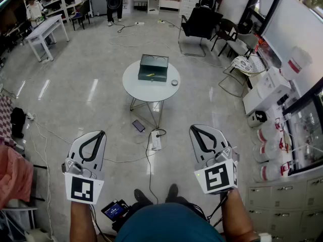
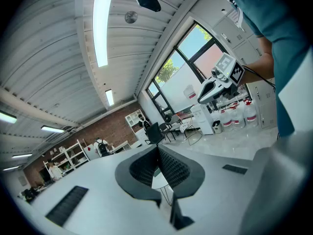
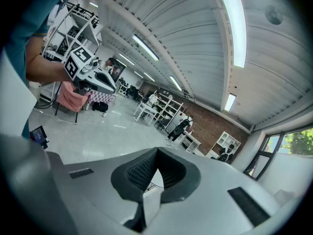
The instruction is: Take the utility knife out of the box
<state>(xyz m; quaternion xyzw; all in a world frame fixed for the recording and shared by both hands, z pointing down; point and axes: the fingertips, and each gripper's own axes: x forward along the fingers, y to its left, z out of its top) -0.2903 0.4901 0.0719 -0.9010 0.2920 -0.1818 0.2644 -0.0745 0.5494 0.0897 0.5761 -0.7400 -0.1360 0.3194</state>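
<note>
Both claws shut and empty, the knife well ahead of them

The left claw and right claw each have their jaws pressed together on nothing, side by side and pointing slightly down. Well beyond their tips, and about midway between them, the open box sits on the round white surface. A small yellow streak on its dark tray is probably the utility knife, though it is too small to tell which end carries the blade. It should be light, rigid and rather smooth-bodied, so a claw ought to pinch across the middle of the handle, clear of the blade end and the box wall
</note>
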